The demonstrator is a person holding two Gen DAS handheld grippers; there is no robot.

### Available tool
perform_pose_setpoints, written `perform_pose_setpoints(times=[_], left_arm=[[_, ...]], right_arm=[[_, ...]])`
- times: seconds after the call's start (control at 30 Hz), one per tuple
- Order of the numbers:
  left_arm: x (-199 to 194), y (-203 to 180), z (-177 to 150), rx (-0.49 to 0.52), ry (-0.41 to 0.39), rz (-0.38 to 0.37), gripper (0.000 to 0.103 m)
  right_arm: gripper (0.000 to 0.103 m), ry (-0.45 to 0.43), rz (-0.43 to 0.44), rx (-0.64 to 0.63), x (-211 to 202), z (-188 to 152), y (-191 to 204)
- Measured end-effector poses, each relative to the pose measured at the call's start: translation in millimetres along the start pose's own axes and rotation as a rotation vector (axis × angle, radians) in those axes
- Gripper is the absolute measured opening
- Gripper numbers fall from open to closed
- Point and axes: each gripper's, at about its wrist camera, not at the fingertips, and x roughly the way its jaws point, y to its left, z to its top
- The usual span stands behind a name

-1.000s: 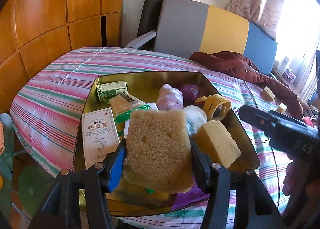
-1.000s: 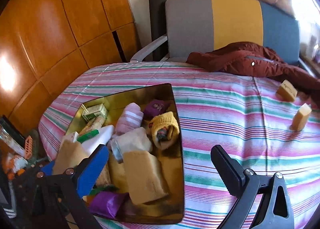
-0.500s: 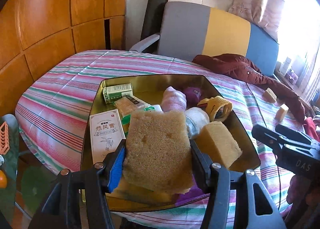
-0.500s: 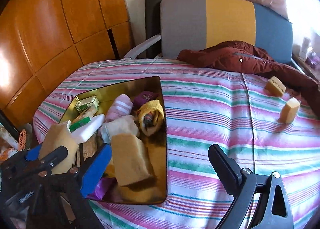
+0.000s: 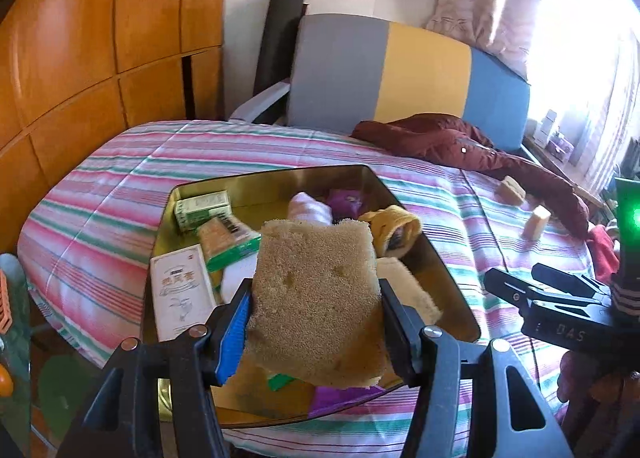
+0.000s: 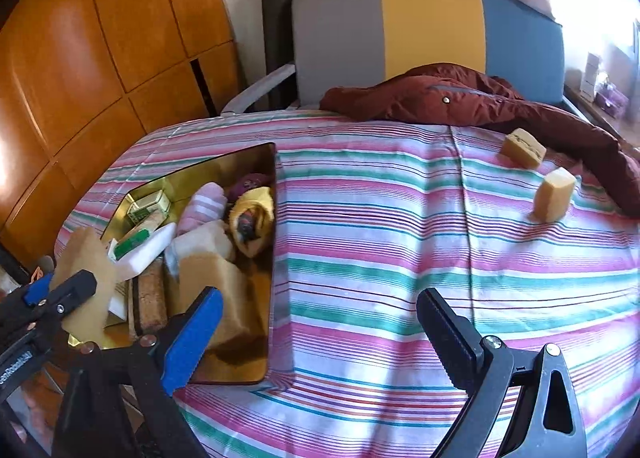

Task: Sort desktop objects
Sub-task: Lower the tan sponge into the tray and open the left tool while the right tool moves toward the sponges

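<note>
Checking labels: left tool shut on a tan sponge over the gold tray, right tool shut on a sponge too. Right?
Not quite. The left tool does clamp the tan sponge over the gold tray. But the right wrist view shows the right tool open and empty above the striped cloth.

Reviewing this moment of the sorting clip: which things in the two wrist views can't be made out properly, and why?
- Left wrist view: tray contents behind the sponge that the left gripper holds are hidden.
- Left wrist view: print on the white box is too small to read.
- Right wrist view: left gripper is cut off by the edge.
- Right wrist view: rolled items in the tray are blurred.
</note>
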Motion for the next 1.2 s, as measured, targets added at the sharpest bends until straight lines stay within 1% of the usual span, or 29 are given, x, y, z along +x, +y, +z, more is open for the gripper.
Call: perform_pose_setpoints(times=[0.2,0.37,0.63,0.77,0.93,1.13,1.2], left_arm=[[4,-20,4,0.040,0.012,-0.054,0.059],[5,-41,7,0.101,0.008,-0.090,0.059],[10,-71,8,0.154,0.035,-0.161,0.059],[11,-79,7,0.178,0.040,-0.180,0.059],[16,-86,8,0.182,0.059,-0.196,0.059],[21,-92,6,0.197,0.073,-0.191,0.059],[24,-92,6,0.194,0.078,-0.179,0.059]], right_arm=[[0.098,0.008,-0.019,0.033,-2,0,-21],[0.098,0.025,-0.022,0.113,-4,1,-50],[0.098,0.027,-0.071,0.172,-11,7,-93],[0.098,0.033,-0.087,0.188,-13,10,-112],[0.098,0.038,-0.113,0.192,-15,19,-136],[0.098,0.041,-0.164,0.196,-15,30,-166],[0.098,0.043,-0.179,0.198,-14,33,-174]])
